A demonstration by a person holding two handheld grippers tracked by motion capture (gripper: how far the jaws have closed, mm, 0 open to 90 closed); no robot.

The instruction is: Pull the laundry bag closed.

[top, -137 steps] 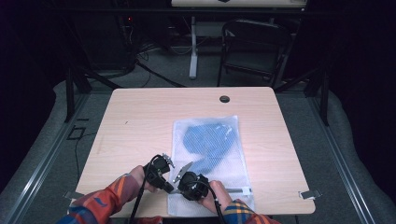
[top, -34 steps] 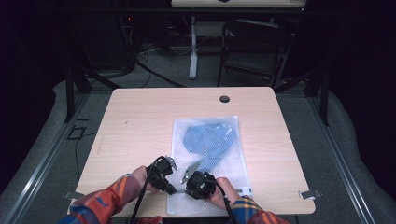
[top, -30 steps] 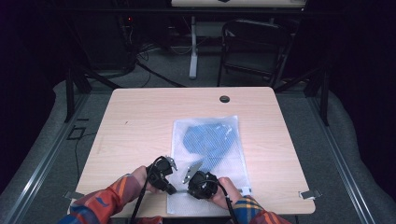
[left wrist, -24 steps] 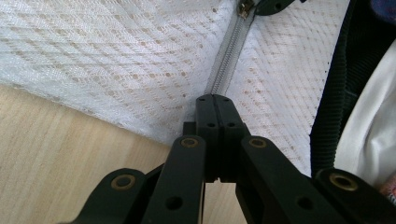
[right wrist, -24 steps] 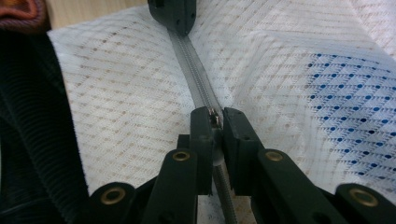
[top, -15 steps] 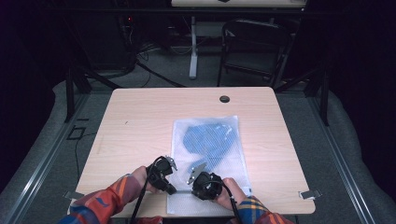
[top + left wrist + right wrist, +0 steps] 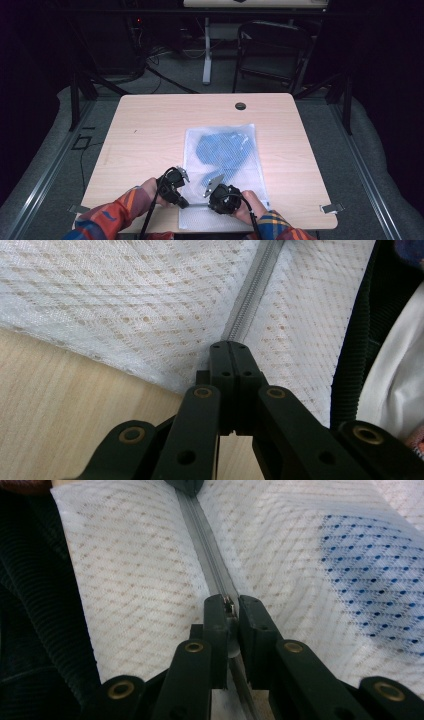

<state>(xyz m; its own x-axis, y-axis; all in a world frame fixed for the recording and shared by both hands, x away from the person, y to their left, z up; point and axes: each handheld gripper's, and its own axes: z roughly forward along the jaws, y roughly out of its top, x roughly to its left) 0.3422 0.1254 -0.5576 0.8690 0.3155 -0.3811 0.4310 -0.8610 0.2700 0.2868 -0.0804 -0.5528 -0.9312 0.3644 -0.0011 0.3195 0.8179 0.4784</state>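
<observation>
Here's the white mesh bag (image 7: 222, 165) lying flat on the counter (image 7: 150, 130), a blue garment (image 7: 222, 150) inside it toward its far end. Both grippers sit at the bag's near edge, along the grey zipper (image 7: 207, 565). The left gripper (image 7: 231, 352) has its fingers pinched tight on the bag's fabric right at the zipper's end. The right gripper (image 7: 230, 607) has its fingers narrow, clamped on the small metal zipper pull (image 7: 229, 605), just along the zipper from the left one.
</observation>
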